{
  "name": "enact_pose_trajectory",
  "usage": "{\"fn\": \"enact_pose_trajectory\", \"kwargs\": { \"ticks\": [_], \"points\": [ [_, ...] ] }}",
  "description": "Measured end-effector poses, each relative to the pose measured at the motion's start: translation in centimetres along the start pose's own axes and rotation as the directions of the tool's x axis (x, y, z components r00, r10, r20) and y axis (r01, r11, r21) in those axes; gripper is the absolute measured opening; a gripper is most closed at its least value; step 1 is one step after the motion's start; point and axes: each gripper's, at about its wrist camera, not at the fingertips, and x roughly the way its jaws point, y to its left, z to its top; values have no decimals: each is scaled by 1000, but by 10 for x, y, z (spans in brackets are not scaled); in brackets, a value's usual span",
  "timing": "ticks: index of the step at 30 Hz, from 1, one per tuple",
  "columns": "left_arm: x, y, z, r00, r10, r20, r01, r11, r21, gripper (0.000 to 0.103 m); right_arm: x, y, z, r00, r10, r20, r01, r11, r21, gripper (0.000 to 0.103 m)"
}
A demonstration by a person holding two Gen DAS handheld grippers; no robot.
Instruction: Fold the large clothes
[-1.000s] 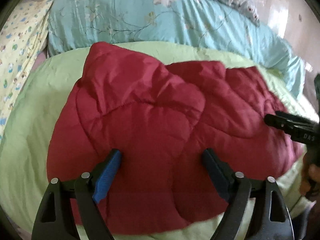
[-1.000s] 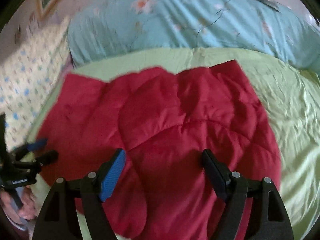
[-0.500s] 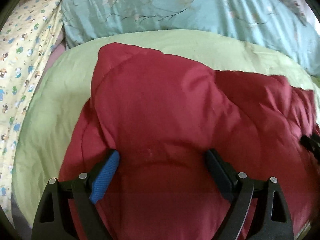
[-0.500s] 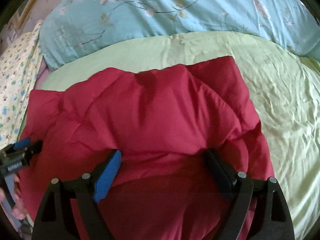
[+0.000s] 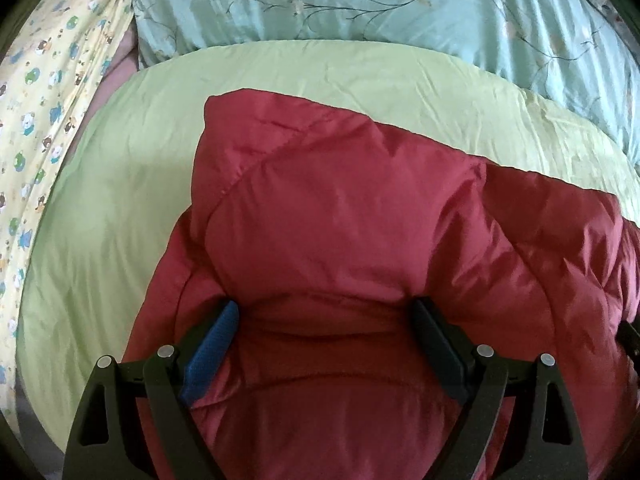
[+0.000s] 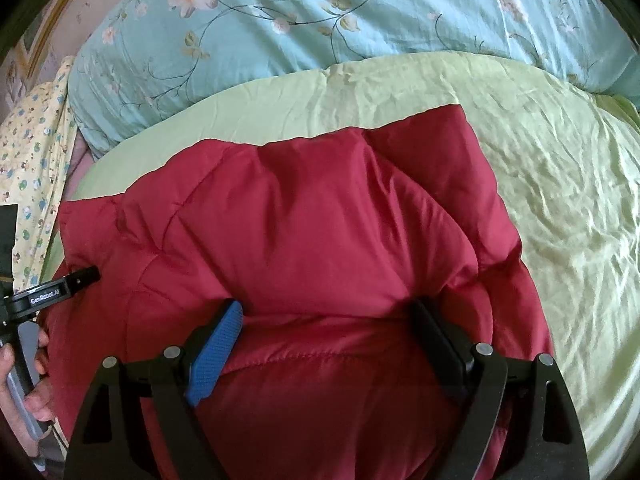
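- Both wrist views have drawn closer over the red padded jacket (image 5: 360, 220), which now fills more of each frame.
- It lies bunched on the pale green sheet (image 5: 100, 220), below the blue floral quilt (image 6: 320, 12).
- Left gripper (image 5: 326, 344) and right gripper (image 6: 326, 340) each stand spread wide, fingers pressed into red fabric, nothing pinched.

Pushed in closer over the red jacket (image 5: 360, 232) — both grippers, left gripper (image 5: 324, 340) and right gripper (image 6: 326, 340); near edge folded up, bunched between wide jaws.
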Motion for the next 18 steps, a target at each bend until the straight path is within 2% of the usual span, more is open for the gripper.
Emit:
{"fn": "enact_pose_trajectory", "kwargs": {
  "ticks": [3,6,9,12,16,18],
  "points": [
    [-18,5,-8,997,-59,42,57,998,32,86,0,1,0,1000,-8,1,8,1000,-4,88],
    [-42,12,-31,984,-153,91,149,988,50,86,0,2,0,1000,-14,3,14,1000,-4,88],
    [-64,24,-58,961,-240,134,233,970,68,86,2,6,0,999,-36,-1,36,999,-19,88],
    [-77,36,-83,938,-315,145,305,948,87,86,3,7,0,999,-50,-2,50,998,-26,88],
    [-91,39,-110,924,-361,127,342,928,147,86,4,11,0,997,-72,5,72,997,-39,89],
    [-95,40,-116,926,-355,126,331,927,178,86,5,11,-1,997,-76,11,76,996,-39,89]
  ]
}}
